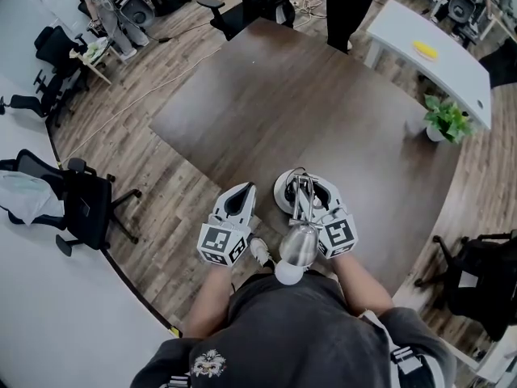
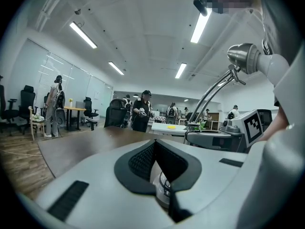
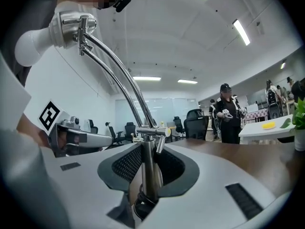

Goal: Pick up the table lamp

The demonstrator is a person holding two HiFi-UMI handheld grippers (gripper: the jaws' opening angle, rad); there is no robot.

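Dark brown table (image 1: 307, 95): bears the table lamp (image 1: 299, 245) at its near edge, the chrome neck arching back over the holder. Right gripper (image 3: 148, 151): clamped on the lamp's upright stem. Left gripper (image 1: 239, 196): just beside, jaws together, nothing held.

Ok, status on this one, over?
Right tongs closed round the post of the chrome table lamp. Left tongs together, empty, alongside. Lamp base at the near edge of the dark brown wooden table. Nothing in the way.
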